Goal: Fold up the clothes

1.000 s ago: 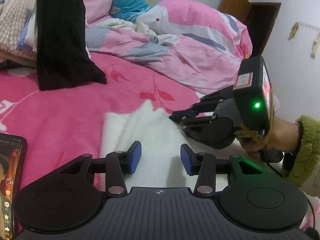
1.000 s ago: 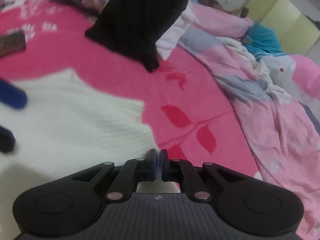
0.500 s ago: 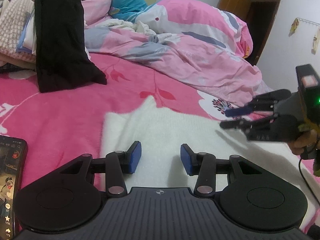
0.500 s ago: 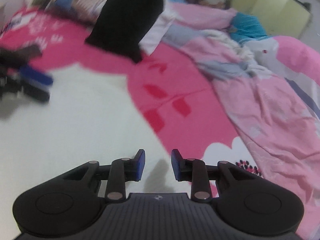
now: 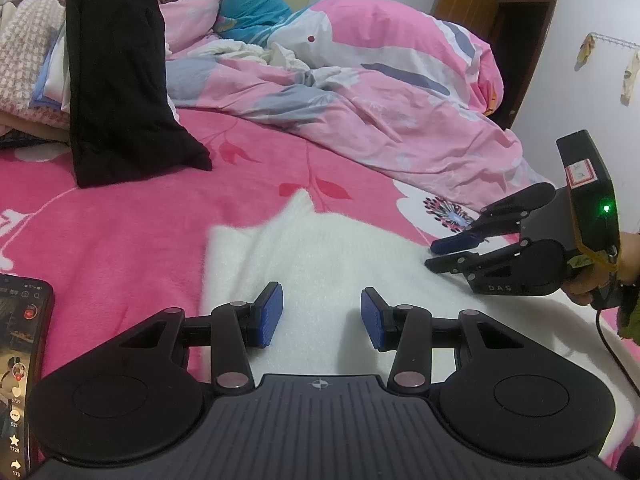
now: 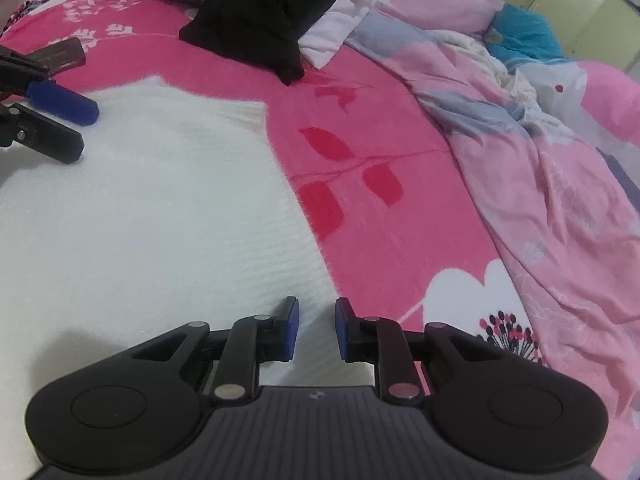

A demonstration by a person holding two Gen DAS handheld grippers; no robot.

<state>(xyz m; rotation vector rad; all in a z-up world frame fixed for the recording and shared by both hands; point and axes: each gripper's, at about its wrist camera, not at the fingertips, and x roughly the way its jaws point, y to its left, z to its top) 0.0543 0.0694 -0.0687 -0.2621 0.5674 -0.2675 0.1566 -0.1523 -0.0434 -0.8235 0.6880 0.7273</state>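
white sweater [image 5: 340, 256], pink floral blanket [image 5: 120, 232], black garment [image 5: 116, 80]

My left wrist camera looks low across the bed [image 5: 120, 248] toward its far side and the door [image 5: 520, 52]; my right tilts steeper from the opposite edge. Both share the white sweater [image 5: 340, 256] and black garment [image 6: 264, 12].

Left gripper [image 5: 321, 316] fingers parted, empty; right gripper [image 6: 317, 329] fingers closing, nothing between.
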